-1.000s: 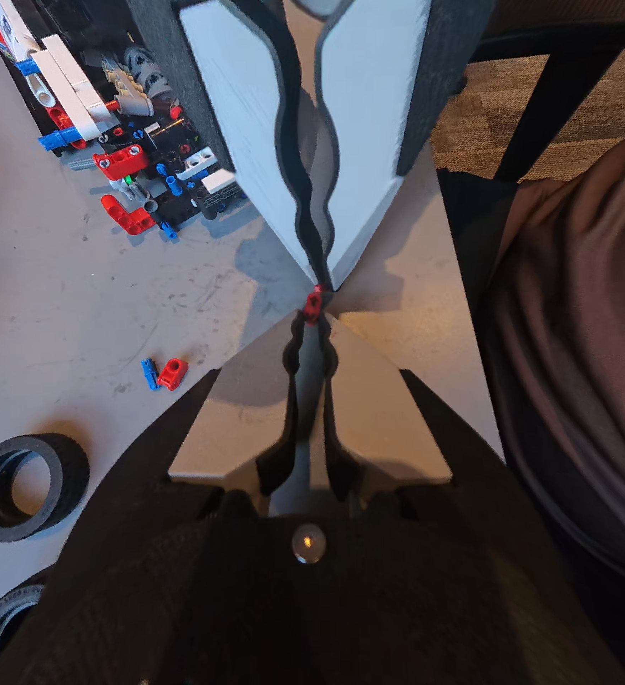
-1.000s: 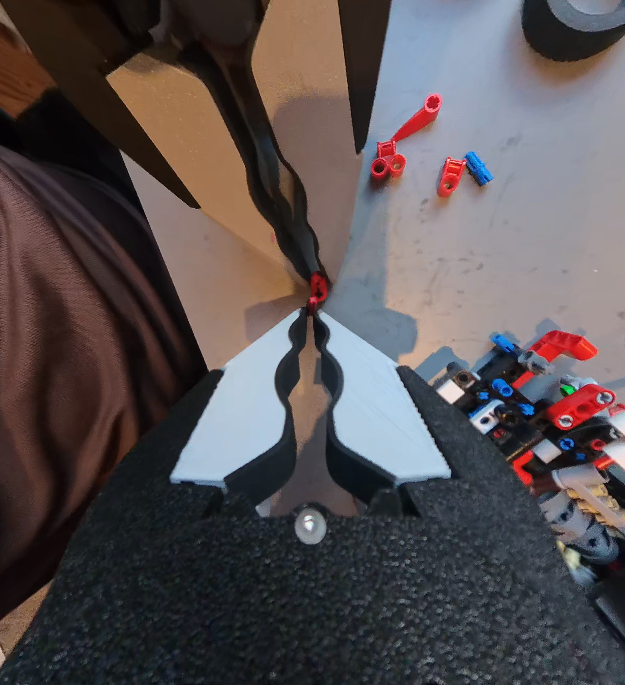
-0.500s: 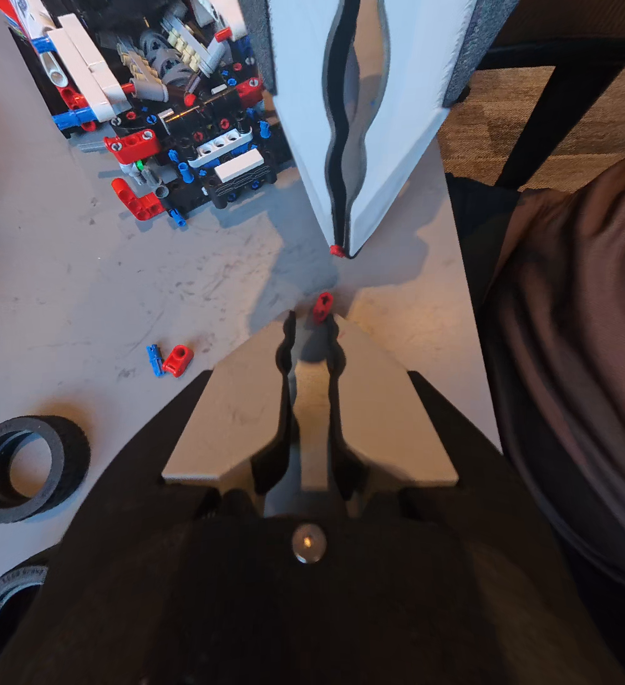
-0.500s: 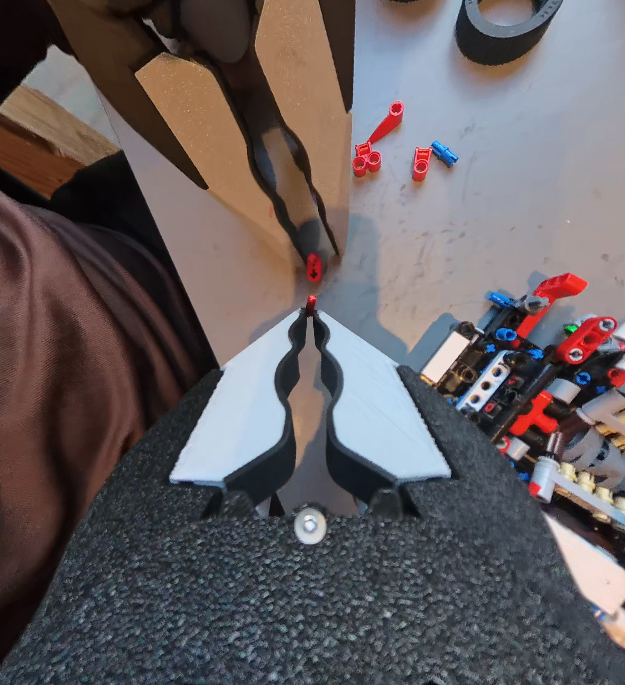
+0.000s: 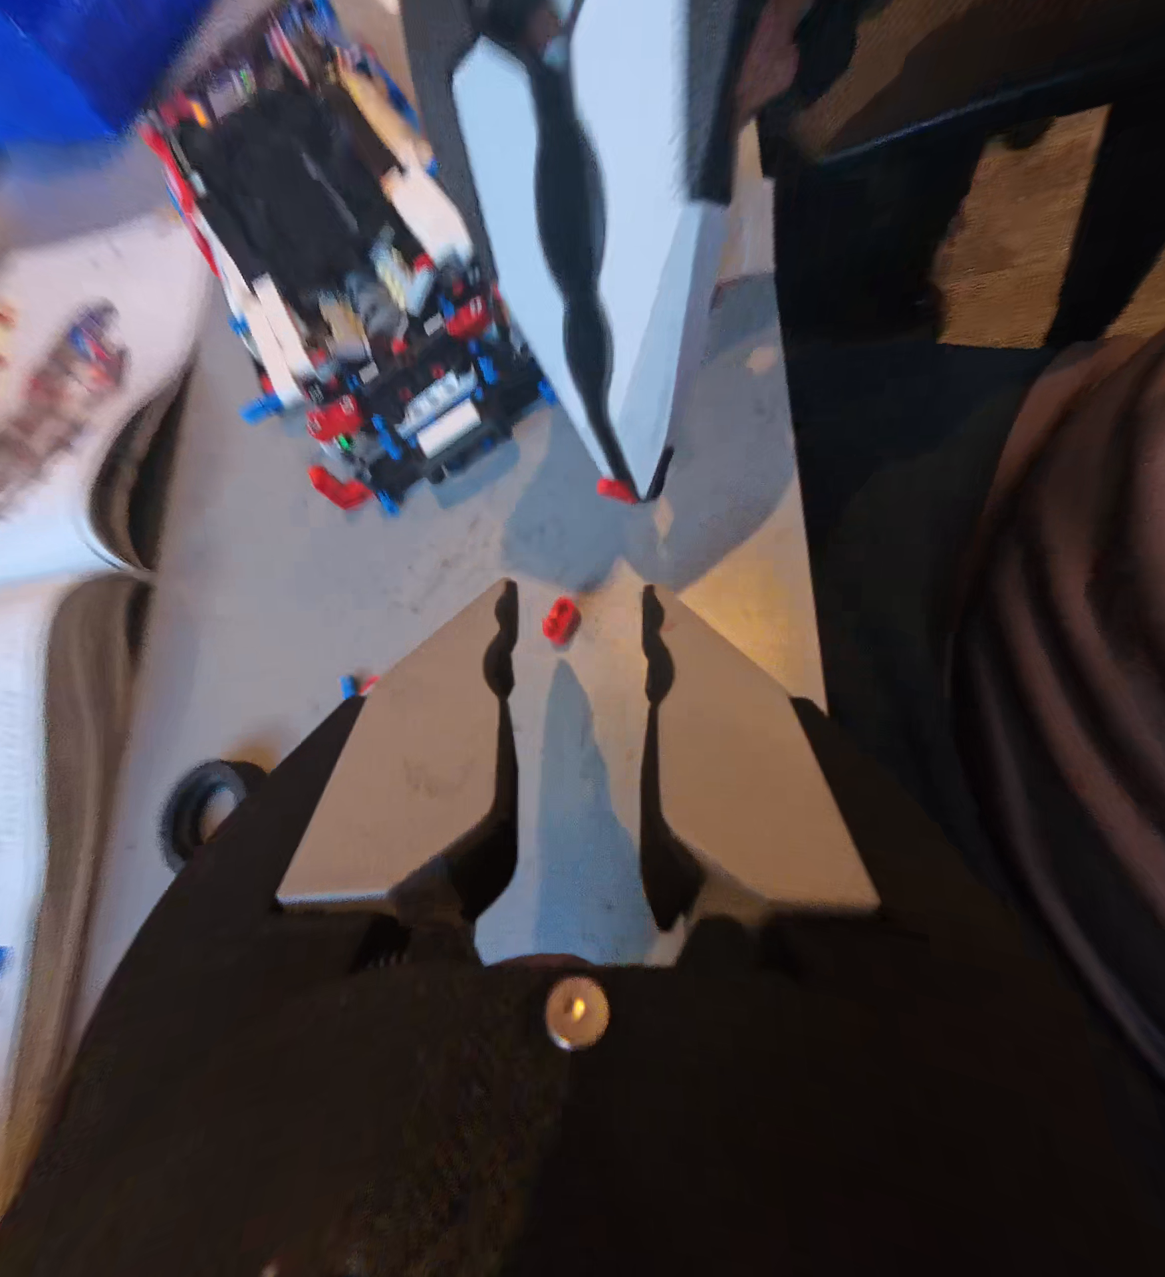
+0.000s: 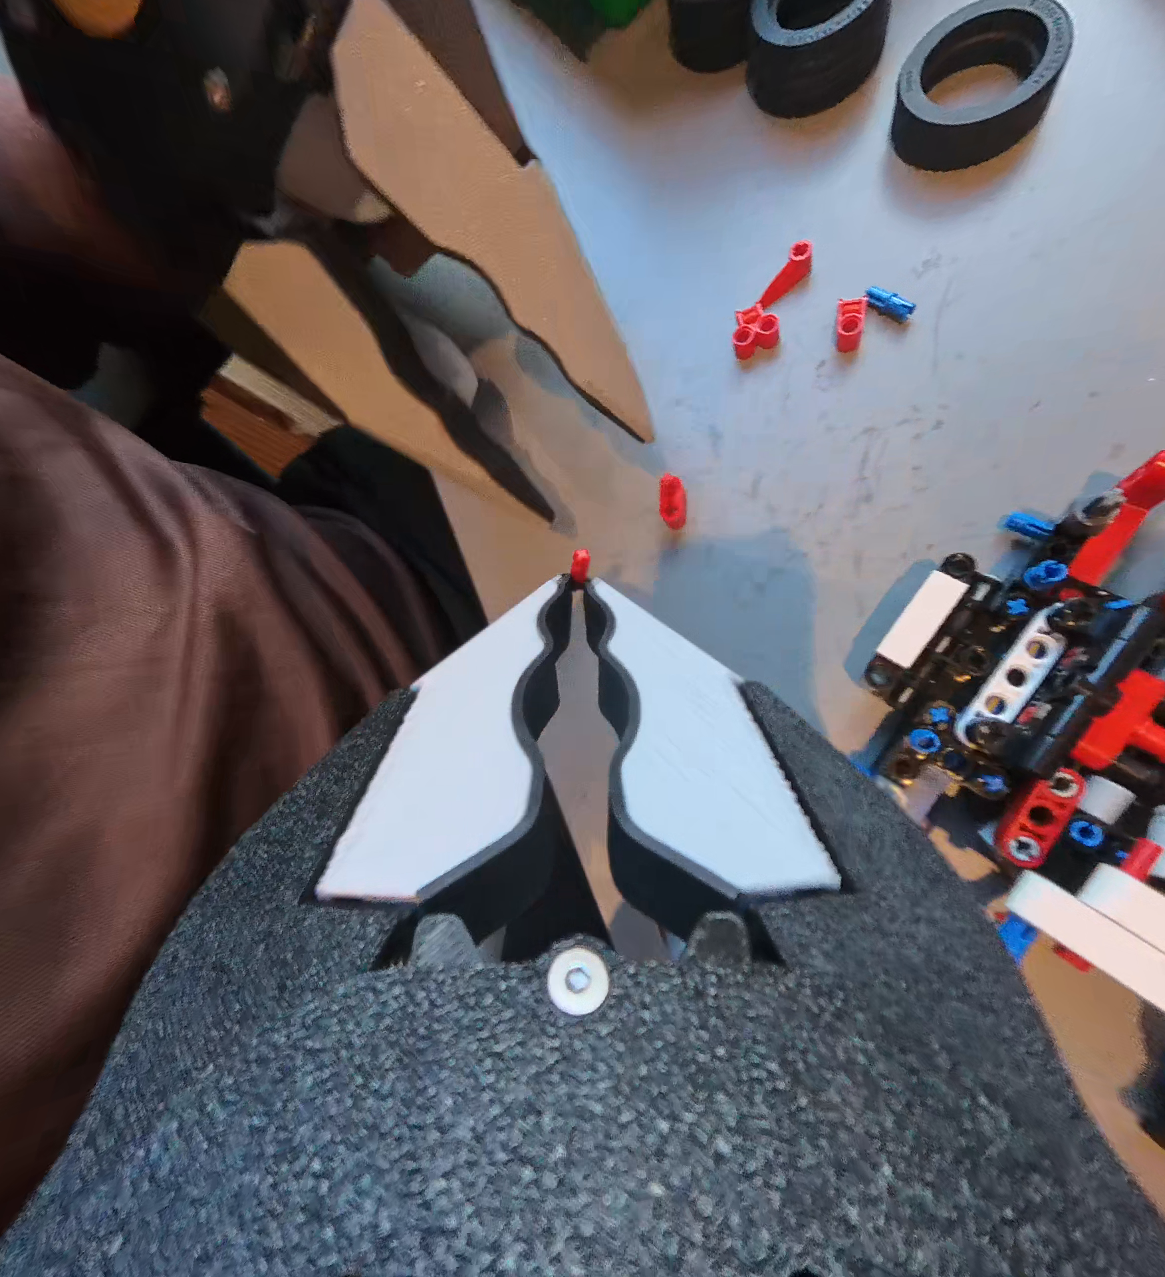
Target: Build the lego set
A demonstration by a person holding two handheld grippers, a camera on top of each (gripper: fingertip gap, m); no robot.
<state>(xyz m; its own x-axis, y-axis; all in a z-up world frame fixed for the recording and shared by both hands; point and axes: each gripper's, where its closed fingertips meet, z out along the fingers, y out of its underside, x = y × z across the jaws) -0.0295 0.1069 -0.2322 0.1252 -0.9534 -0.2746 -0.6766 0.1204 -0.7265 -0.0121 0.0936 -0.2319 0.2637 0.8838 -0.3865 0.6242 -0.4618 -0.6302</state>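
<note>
**Lego connector lies free between our two grippers**

Lego pieces are split now. We keep a small red pin [image 6: 580, 563] pinched at the very tips of our right gripper [image 6: 574, 587], whose fingers are pressed together on it. The small red connector [image 5: 561, 620] lies loose on the grey table [image 6: 808, 449]. Our left gripper [image 5: 578, 594] stands wide apart and holds nothing.

In the left wrist view the connector lies just ahead of the left tips, a little toward the left finger. In the right wrist view the same connector sits ahead of the right tips and slightly to the right, its long axis pointing roughly away from us. We judge the left gripper is nearer, so it should take the connector again, closing across the short side.

The table is scuffed but flat. The half-built car model [image 6: 1049, 698] stands to the right, near but not touching. More red parts, a blue pin [image 6: 890, 304] and black tyres [image 6: 980, 83] lie farther off. The table edge and a person's brown garment [image 6: 151, 691] are close on the left, so the connector could be pushed off.
</note>
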